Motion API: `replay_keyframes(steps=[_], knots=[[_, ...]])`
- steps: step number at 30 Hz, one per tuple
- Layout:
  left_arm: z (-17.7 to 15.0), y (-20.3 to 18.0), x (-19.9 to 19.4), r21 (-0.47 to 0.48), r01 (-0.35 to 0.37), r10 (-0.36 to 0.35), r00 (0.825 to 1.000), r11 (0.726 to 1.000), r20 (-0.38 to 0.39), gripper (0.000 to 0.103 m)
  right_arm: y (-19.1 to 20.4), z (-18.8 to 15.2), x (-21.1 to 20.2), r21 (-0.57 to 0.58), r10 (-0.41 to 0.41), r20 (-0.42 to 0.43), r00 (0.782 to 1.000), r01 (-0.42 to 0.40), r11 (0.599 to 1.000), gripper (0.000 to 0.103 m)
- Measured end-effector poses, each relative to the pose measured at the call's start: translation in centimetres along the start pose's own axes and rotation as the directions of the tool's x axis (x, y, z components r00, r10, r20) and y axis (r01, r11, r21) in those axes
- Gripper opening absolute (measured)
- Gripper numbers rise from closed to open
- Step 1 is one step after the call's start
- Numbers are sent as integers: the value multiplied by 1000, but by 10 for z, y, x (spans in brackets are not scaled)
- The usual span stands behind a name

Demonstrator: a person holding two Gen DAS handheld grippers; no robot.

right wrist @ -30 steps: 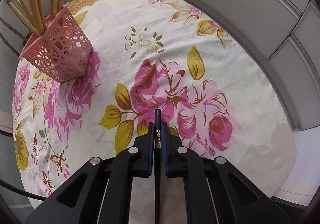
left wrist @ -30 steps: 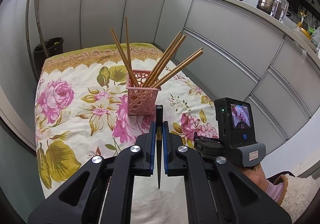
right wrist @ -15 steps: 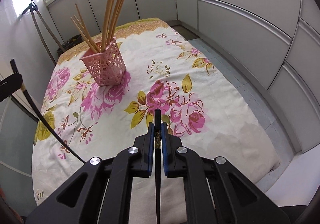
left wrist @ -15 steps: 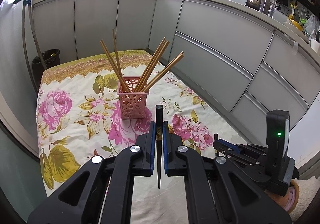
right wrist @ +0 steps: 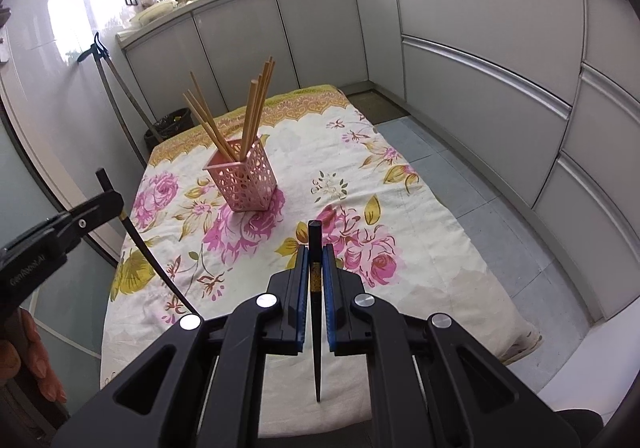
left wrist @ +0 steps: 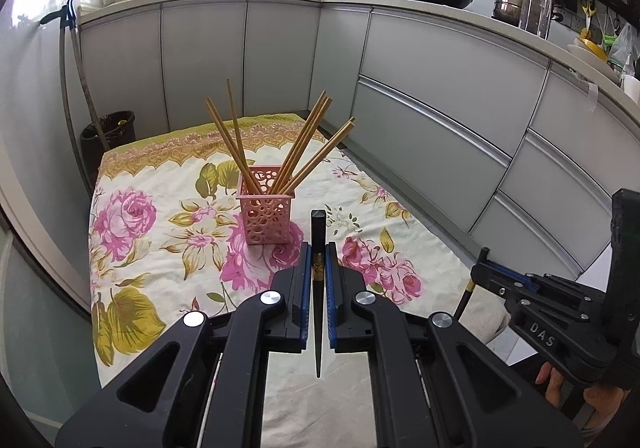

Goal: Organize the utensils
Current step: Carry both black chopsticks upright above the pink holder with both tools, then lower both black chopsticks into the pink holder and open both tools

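Note:
A pink perforated basket stands on the floral cloth and holds several wooden chopsticks. My left gripper is shut on a black chopstick, held upright well above the cloth, nearer than the basket. My right gripper is shut on another black chopstick, also raised. The left gripper with its chopstick shows at the left of the right wrist view. The right gripper shows at the right of the left wrist view.
The floral cloth covers a low table. Grey kitchen cabinets run behind and to the right. A black bin and a long-handled tool stand at the far left corner. Tiled floor lies to the right.
Both grippers have risen and pulled back from the cloth, each still holding its black chopstick. The basket now looks smaller and farther away in both views.

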State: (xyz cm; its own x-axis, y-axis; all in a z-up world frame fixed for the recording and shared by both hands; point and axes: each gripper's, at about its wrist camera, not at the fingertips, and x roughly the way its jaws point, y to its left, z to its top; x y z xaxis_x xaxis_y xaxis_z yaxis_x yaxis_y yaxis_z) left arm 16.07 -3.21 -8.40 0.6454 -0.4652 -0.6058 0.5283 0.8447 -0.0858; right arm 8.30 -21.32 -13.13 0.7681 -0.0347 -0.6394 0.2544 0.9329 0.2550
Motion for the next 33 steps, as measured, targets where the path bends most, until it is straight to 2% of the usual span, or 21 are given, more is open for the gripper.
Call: replay_keyframes(steps=[7, 14, 17, 22, 26, 29, 33], knots=[[16, -2, -12, -1, -38, 38, 998, 999, 55, 6, 0, 29, -39, -8, 42, 95, 995, -41, 999, 7], [74, 6, -18, -19, -49, 51, 986, 999, 156, 6, 0, 75, -67, -4, 105, 170, 980, -106, 994, 7], [101, 9, -10, -22, -79, 81, 977, 997, 197, 6, 0, 89, -71, -11, 125, 195, 973, -126, 992, 7], [134, 22, 21, -55, -127, 136, 963, 990, 232, 6, 2, 103, -65, -28, 141, 210, 968, -138, 990, 7], [143, 37, 55, -80, -162, 176, 957, 984, 230, 6, 5, 109, -50, -32, 152, 191, 970, -149, 988, 7], [143, 51, 79, -108, -176, 196, 957, 978, 216, 6, 7, 110, -38, -30, 161, 176, 971, -158, 987, 7], [134, 66, 112, -133, -176, 195, 969, 975, 153, 6, 13, 115, -26, -26, 173, 171, 970, -171, 985, 7]])
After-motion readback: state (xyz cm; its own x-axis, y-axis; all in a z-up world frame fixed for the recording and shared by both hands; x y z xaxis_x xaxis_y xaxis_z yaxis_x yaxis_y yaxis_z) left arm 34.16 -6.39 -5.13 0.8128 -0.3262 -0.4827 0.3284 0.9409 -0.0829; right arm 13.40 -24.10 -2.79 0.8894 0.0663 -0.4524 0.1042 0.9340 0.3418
